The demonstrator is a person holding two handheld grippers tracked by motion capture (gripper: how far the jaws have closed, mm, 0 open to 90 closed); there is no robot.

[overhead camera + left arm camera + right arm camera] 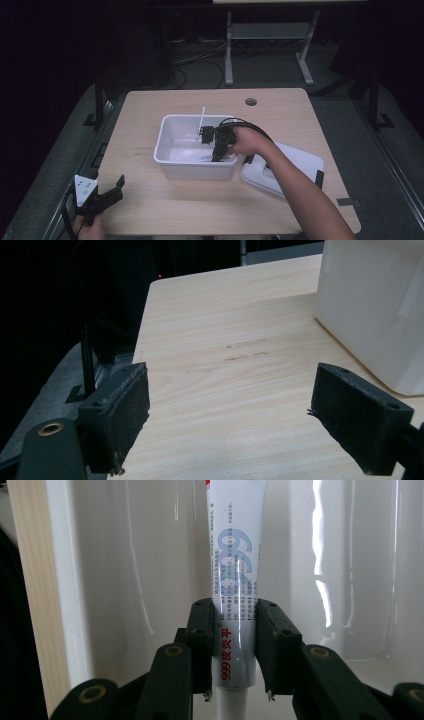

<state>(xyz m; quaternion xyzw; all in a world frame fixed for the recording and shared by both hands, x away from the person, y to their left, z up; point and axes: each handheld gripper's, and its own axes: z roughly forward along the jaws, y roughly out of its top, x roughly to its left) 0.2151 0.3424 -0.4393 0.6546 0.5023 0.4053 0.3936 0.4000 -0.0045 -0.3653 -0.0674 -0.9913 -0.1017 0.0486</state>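
Left gripper (116,187) idles at the near left corner of the tabletop (150,210), jaws wide apart, nothing between them; the left gripper view looks across bare wood to the bin's outer wall (370,310). Lid (300,165) lies on the tabletop just right of the bin, partly under the person's right forearm (295,190). Right gripper (234,645) is down inside the white bin (172,165), mid tabletop, jaws closed around a white tube (235,570) with blue and red print, gripped near its cap end, tube body pointing away over the glossy bin floor. A thin white stick-like thing (202,117) stands up at the bin's far side; can't tell what it is. Judgement: grasp is made, tube in the bin. Can't tell if it's being taken out or put down, so either lift-out or release is left.
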